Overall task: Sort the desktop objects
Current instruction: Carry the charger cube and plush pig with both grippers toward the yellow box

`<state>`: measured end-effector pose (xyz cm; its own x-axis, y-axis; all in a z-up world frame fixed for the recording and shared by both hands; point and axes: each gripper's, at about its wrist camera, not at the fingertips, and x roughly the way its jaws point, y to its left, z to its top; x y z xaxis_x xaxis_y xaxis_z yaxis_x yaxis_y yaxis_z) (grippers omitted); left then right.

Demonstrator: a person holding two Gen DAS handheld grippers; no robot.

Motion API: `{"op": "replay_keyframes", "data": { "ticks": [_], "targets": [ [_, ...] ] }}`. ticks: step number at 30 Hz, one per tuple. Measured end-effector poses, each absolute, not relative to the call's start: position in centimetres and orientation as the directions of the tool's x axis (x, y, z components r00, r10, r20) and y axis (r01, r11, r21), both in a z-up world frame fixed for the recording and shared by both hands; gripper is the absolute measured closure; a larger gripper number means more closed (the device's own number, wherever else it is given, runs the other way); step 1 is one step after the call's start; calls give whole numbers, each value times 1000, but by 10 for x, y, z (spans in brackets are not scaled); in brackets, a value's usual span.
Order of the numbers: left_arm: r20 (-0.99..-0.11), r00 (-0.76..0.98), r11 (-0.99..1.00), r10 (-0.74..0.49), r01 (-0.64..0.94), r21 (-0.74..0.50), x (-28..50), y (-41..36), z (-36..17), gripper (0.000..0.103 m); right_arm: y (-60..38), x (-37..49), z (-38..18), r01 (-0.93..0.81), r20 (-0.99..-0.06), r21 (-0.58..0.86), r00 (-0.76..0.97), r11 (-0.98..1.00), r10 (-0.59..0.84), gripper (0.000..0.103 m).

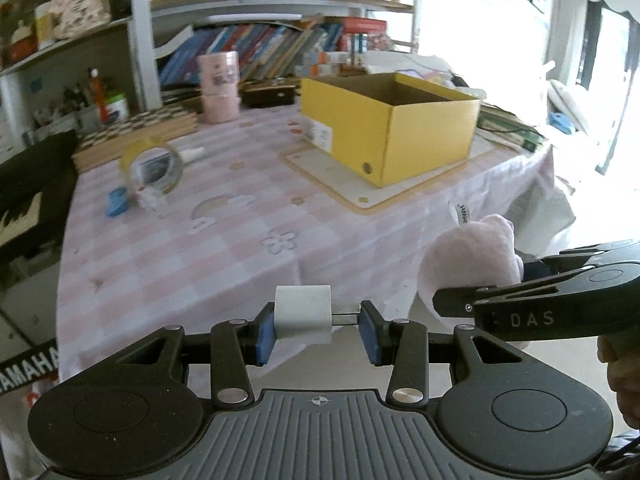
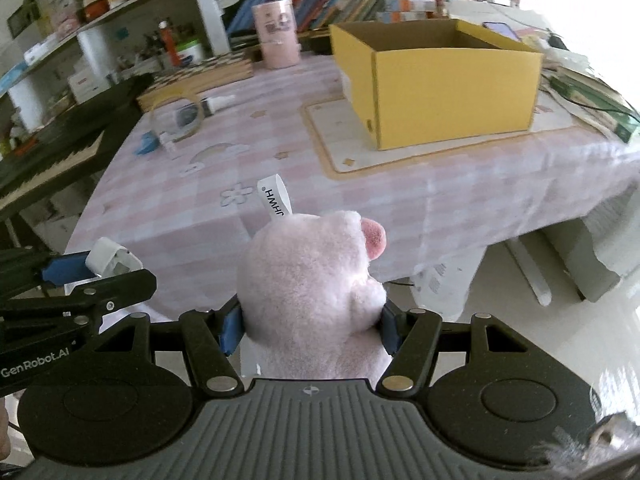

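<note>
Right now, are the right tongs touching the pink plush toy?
Touching. The right wrist view shows both blue pads of the right tongs pressed into the pink plush toy.

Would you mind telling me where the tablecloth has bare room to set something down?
The widest free patch is the near half of the tablecloth, between the tape roll and the mat under the yellow box. The far left corner is crowded: tape roll, blue piece, checkered board, pink canister.

Both wrist views face the yellow box [image 1: 390, 128] across the table [image 1: 180, 248].
</note>
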<state>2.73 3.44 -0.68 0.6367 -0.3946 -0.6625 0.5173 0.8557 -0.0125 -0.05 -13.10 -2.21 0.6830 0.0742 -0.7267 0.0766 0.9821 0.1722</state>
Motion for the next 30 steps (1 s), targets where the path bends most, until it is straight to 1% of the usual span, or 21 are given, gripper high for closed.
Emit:
{"op": "replay_keyframes", "data": {
  "ticks": [12, 21, 30],
  "targets": [
    [-648, 606, 795, -460, 607, 4, 36, -2, -2, 62, -164, -8, -15, 168, -714, 167, 701, 972, 2, 42],
    [-640, 603, 784, -477, 621, 1, 48, -18, 1, 62, -180, 1, -9, 189, -705, 158, 709, 969, -23, 42],
    [-647, 593, 783, -479, 621, -11, 55, -29, -1, 62, -192, 7, -11, 195, -717, 153, 696, 969, -27, 42]
  ]
}}
